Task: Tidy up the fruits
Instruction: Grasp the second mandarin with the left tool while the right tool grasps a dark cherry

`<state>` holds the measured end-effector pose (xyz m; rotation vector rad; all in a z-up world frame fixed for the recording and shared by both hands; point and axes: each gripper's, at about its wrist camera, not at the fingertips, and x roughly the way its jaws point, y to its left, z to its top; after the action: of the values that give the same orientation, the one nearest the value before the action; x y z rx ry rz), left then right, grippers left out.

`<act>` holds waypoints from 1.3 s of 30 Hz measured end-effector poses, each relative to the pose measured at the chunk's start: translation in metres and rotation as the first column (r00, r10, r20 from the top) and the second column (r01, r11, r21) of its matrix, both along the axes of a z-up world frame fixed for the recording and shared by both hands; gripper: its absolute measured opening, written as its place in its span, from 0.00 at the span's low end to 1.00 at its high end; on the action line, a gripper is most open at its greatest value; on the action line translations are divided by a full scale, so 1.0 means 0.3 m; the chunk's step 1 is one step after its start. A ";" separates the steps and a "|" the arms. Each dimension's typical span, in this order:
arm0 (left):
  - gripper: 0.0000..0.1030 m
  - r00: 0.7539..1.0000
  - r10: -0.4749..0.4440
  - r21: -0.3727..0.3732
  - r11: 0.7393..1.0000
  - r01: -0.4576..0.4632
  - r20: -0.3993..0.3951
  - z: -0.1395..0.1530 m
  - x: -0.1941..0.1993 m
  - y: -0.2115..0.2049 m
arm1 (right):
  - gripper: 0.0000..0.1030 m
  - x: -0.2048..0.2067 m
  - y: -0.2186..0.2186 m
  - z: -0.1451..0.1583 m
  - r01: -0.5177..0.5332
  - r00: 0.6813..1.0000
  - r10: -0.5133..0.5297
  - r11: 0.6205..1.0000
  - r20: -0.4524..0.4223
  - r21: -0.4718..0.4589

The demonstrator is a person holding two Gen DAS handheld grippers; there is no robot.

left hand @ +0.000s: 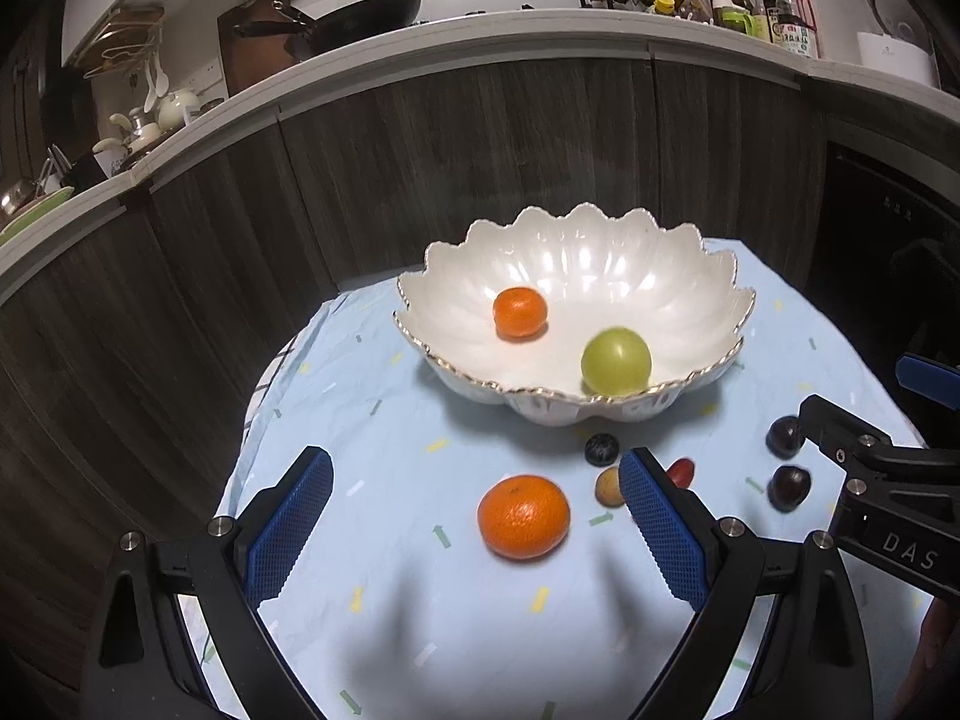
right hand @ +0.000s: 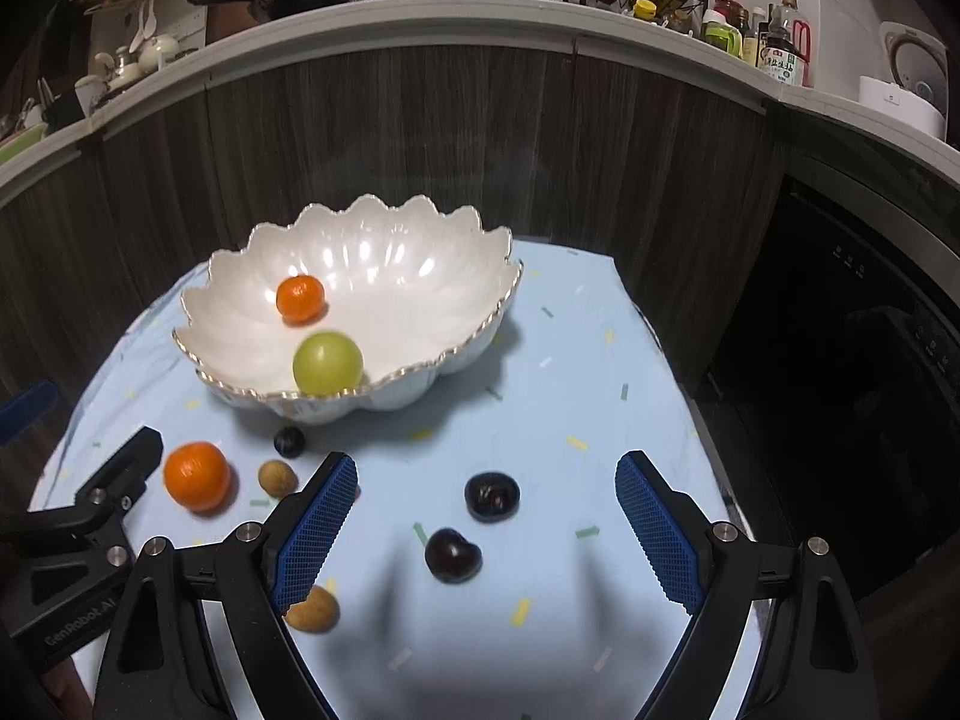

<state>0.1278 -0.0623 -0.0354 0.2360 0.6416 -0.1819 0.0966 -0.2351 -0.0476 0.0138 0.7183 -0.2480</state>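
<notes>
- Where the pale blue cloth covers the bench [left hand: 384,432], the scalloped white bowl [left hand: 714,276] sits at twelve o'clock, holding a small mandarin [left hand: 519,312] and a green fruit [left hand: 615,360].
- Left gripper [left hand: 474,522]: jaws wide apart and empty, framing the loose mandarin [left hand: 523,516].
- Right gripper [right hand: 486,531]: jaws spread, empty, two dark cherries [right hand: 491,496] between them on the cloth.

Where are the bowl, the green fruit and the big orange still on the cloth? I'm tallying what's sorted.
bowl [left hand: 690,252]: left wrist view, bare inner wall near the far rim.
green fruit [left hand: 616,360]: left wrist view, its middle, inside the bowl.
big orange [left hand: 523,516]: left wrist view, its middle.
</notes>
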 end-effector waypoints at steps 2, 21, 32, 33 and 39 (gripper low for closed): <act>0.95 1.000 0.000 0.004 1.000 0.001 -0.014 -0.024 0.008 0.000 | 0.86 0.001 0.003 -0.026 0.001 1.000 -0.001 1.000 -0.013 0.001; 0.88 0.994 -0.019 0.020 1.000 0.021 -0.109 -0.167 0.082 -0.013 | 0.70 0.039 -0.008 -0.192 0.031 0.992 -0.023 0.998 -0.125 0.061; 0.71 0.982 -0.038 0.036 0.998 0.045 -0.187 -0.219 0.116 -0.046 | 0.57 0.057 -0.027 -0.219 0.035 0.988 -0.020 0.995 -0.151 0.095; 0.70 0.981 -0.039 0.036 0.998 0.047 -0.192 -0.222 0.118 -0.047 | 0.55 0.058 -0.028 -0.222 0.034 0.988 -0.019 0.995 -0.154 0.099; 0.64 0.972 -0.043 0.028 0.998 0.051 -0.229 -0.238 0.136 -0.048 | 0.50 0.058 -0.028 -0.230 0.030 0.987 -0.013 0.994 -0.162 0.105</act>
<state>0.1687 -0.0766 -0.1069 0.2651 0.8691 -0.2465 0.1141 -0.2434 -0.1167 0.1046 0.8921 -0.2325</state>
